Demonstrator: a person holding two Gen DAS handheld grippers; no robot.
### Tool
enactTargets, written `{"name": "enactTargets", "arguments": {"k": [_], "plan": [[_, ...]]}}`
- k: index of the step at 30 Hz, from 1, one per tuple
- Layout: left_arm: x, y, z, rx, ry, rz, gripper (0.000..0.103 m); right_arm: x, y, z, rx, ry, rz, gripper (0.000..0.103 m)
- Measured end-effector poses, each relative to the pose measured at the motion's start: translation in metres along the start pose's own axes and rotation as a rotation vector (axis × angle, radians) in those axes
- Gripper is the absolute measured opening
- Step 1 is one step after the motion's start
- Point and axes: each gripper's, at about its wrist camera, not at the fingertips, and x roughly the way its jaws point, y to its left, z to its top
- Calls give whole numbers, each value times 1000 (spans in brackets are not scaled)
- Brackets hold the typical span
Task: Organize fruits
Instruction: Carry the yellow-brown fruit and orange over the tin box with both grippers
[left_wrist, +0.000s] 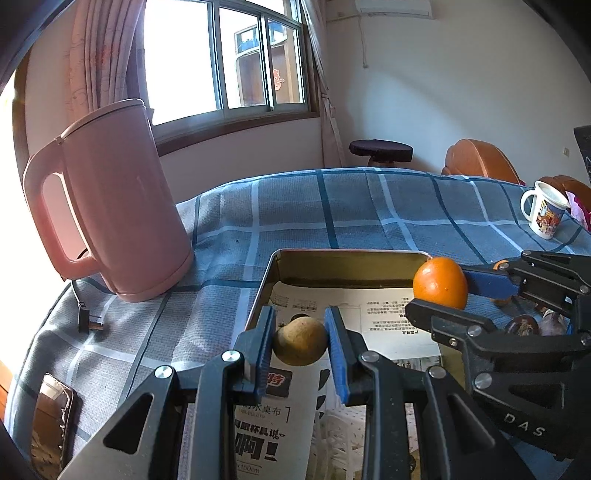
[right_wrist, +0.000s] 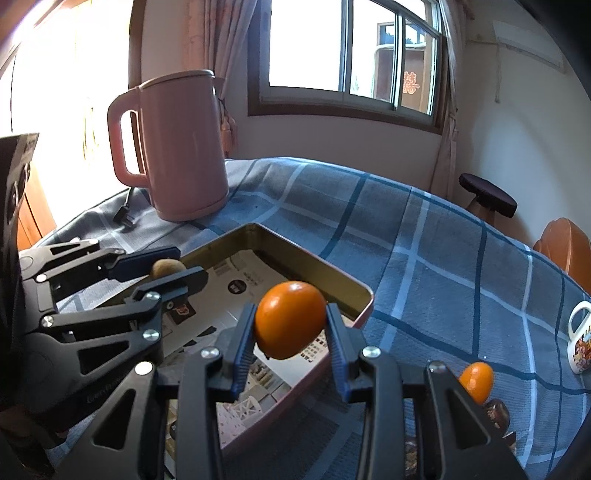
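1. Your left tongs (left_wrist: 300, 341) are pinching a small brownish fruit (left_wrist: 300, 341), pads pressed on its two sides. It hangs over the near-left corner of the tin tray (left_wrist: 332, 256), clear of the printed paper lining, which looks like a carry ready for setting down.

2. Your right tongs (right_wrist: 290, 321) are pinching an orange fruit (right_wrist: 290, 321) the same way, across its middle. It sits above the tray's right end, near the rim. In the left wrist view the orange fruit shows against the tray's far-right corner.

3. Both fruits are held above the tray, so I judge the tray is where they belong. Gripping each round fruit across its widest part keeps it from rolling out of the pads.

4. Right of the tray, on the checked cloth of the worktop (right_wrist: 424, 258), lie another small orange fruit (right_wrist: 476, 380) and some dark round things I cannot name. These probably wait their turn.

5. Left of the tray stands a pink kettle (left_wrist: 122, 206), its plug (left_wrist: 90, 321) lying loose on the cloth. Well to the tray's right is a printed mug (left_wrist: 545, 212). Neither crowds your set-down.
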Motion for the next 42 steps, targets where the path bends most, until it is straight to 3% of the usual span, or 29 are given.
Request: {"name": "enactTargets", "arguments": {"k": [42], "plan": [[19,6,-10,18,67,35,30,24,19,-7,-98,91,-35,41]]}}
